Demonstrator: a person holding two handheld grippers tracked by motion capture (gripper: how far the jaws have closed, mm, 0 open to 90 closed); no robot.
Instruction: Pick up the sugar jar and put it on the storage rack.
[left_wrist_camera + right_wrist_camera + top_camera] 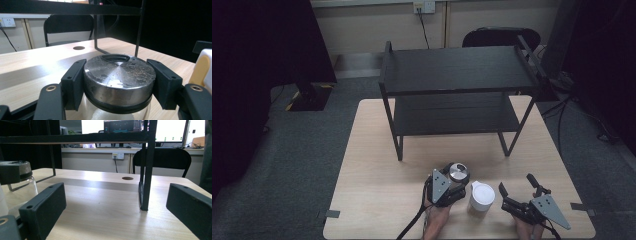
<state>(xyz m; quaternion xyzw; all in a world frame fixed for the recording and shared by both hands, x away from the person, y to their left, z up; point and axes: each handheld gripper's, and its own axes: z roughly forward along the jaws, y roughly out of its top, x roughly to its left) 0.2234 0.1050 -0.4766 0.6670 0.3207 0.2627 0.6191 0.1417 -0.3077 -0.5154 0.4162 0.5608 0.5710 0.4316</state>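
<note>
A glass jar with a scuffed steel lid [118, 77] stands on the wooden table [377, 170] near its front edge, seen from above as the jar [458, 173]. My left gripper [452, 187] is shut on the jar just under the lid, one black pad on each side. Right of it stands a white lidded container [481, 197], whose edge [203, 66] shows in the left gripper view. My right gripper [518, 187] rests open at the front right with nothing between its jaws; its pads [43, 206] frame bare tabletop. The jar [21, 182] appears at the left there.
A black two-tier metal shelf rack [459, 75] stands across the back half of the table; one of its legs [146, 170] rises straight ahead of the right gripper. A black chair [499, 36] sits behind the table. A round hole [127, 178] marks the tabletop.
</note>
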